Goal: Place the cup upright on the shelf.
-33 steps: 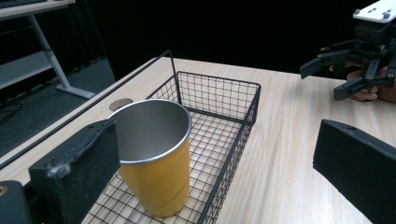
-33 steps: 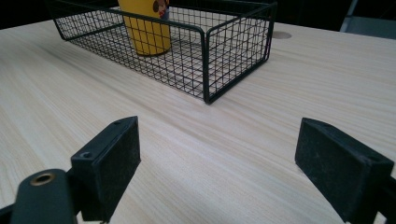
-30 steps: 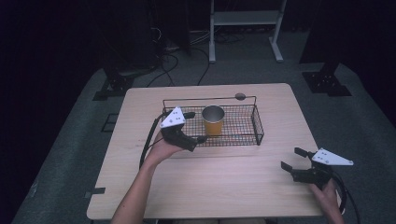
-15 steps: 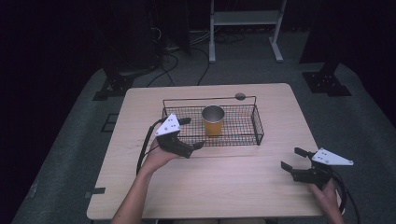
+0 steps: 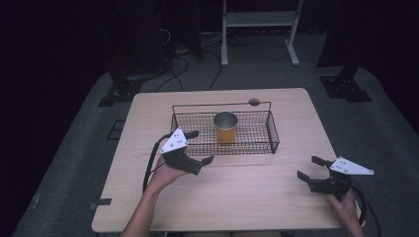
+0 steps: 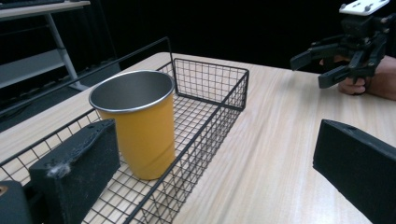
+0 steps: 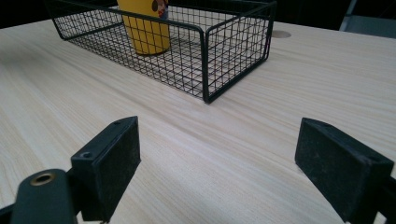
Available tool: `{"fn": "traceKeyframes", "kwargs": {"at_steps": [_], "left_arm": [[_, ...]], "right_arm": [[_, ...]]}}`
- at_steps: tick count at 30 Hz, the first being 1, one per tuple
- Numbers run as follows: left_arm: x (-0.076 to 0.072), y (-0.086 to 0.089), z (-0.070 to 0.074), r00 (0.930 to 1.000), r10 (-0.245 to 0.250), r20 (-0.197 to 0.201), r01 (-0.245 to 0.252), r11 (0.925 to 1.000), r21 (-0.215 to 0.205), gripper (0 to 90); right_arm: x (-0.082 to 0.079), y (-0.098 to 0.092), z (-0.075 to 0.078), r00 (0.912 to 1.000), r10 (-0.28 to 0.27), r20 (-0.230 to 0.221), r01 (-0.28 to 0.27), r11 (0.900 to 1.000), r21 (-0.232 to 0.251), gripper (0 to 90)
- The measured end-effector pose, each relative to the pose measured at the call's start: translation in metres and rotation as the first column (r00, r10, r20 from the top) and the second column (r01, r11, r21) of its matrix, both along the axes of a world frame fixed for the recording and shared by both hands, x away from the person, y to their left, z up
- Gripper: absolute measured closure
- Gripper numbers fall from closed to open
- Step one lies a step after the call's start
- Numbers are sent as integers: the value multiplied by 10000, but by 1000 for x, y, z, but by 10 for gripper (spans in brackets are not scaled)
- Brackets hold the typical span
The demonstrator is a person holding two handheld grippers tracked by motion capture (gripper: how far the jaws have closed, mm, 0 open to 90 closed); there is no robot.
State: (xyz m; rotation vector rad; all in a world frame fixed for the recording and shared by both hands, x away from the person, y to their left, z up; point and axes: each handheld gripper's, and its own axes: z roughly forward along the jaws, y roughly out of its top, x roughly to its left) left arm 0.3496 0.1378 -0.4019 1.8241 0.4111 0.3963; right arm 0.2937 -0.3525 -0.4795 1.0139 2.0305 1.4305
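Cup [image 5: 226, 127] is standing upright inside the wire basket [image 5: 271, 132], near the middle, yellow outside and bare metal inside; in the left claw view it is sitting just past the basket's near wall [image 6: 212, 123]. Left claw [image 5: 200, 146] is hovering at the basket's front left corner, jaws released and spread wide, one jaw over the basket rim and one out over the bench [image 5: 247, 192]. Nothing is being gripped. Right claw [image 5: 310, 167] is resting low over the bench at the right front, well apart from the basket, jaws also released and empty.

Step in hand looks like the left claw lining up on the cup. To do it well: keeping the jaws fully spread until both are clearing the basket wall, coming in from above rather than through the wire, centring the cup between the pads, closing on the upper half of the cup wall so it is not tipping. Risk is a jaw catching the rim wire and dragging the basket.
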Motion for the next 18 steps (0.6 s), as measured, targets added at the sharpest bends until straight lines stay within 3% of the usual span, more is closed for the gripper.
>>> {"fn": "traceKeyframes", "kwargs": {"at_steps": [3,18], "left_arm": [[-5,-1,-1,10000,-84,33,84,9998,-180,0],[-23,1,-12,9998,89,187,-88,10000,-36,0]], "right_arm": [[0,0,0,10000,2,-6,-2,10000,-6,132],[0,0,0,10000,-15,1,15,10000,13,132]]}}
